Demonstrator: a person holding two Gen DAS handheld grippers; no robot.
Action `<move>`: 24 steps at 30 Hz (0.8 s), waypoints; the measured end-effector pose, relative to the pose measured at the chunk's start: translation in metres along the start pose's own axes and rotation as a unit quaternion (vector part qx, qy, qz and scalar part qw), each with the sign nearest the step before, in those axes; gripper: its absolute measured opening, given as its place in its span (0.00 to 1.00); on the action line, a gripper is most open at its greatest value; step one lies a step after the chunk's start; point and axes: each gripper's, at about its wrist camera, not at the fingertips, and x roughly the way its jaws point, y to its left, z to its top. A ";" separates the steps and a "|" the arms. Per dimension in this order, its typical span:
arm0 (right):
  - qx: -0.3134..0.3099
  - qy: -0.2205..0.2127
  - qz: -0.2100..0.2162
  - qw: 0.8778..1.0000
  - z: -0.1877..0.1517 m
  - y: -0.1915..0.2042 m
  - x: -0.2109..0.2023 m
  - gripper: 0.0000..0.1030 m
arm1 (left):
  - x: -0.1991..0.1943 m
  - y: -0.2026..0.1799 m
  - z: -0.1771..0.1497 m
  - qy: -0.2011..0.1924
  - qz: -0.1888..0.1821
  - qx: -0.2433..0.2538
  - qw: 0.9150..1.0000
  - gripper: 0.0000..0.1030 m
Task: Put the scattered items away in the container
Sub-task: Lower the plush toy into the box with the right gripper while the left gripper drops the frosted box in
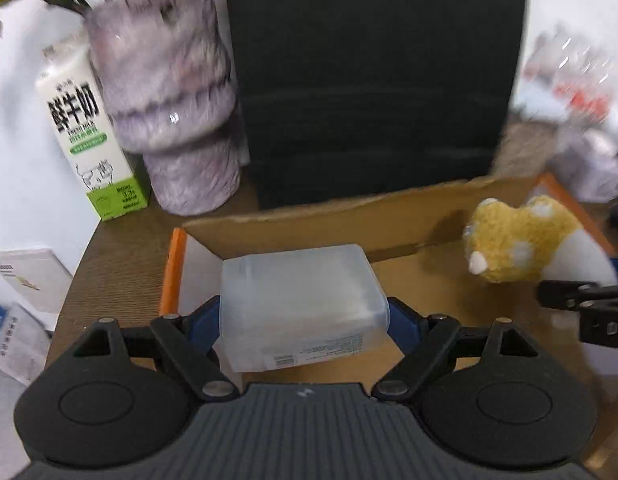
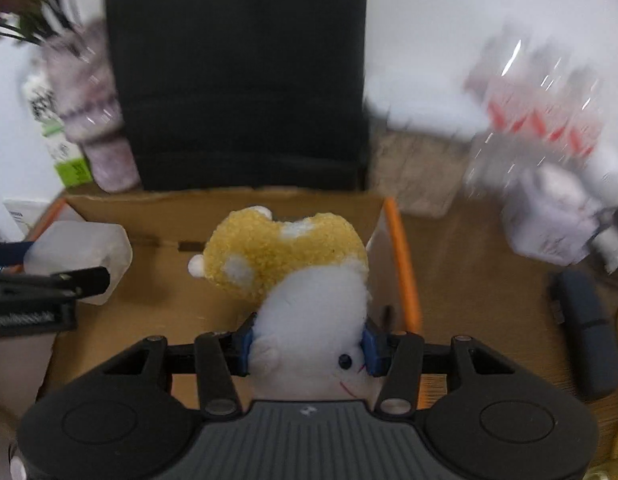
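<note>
My left gripper point(image 1: 305, 322) is shut on a frosted translucent plastic box point(image 1: 301, 304) and holds it over the left part of the open cardboard box point(image 1: 309, 216) with orange edges. My right gripper point(image 2: 307, 346) is shut on a plush toy point(image 2: 293, 276) with a white body and a yellow spotted cap, held over the right part of the same cardboard box point(image 2: 229, 204). The plush toy point(image 1: 517, 240) and the right gripper also show at the right of the left wrist view. The plastic box point(image 2: 81, 252) shows at the left of the right wrist view.
A big black object point(image 1: 373, 80) stands behind the cardboard box. A milk carton point(image 1: 89, 136) and a purple-grey vase point(image 1: 177, 112) stand at the back left. Blurred plastic bottles point(image 2: 549, 120) and a dark blue case point(image 2: 585, 328) lie to the right on the wooden table point(image 2: 469, 280).
</note>
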 end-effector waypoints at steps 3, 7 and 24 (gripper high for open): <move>-0.038 0.007 -0.038 0.999 0.000 0.009 0.021 0.49 | 0.018 0.000 0.001 0.029 0.004 0.008 1.000 0.84; -0.089 0.011 -0.076 0.993 -0.005 0.022 0.033 0.60 | 0.026 0.000 0.001 0.061 0.010 0.016 0.998 0.85; -0.040 -0.123 -0.031 0.991 -0.078 -0.016 -0.131 0.88 | -0.136 0.036 -0.022 -0.042 -0.002 -0.028 0.999 0.93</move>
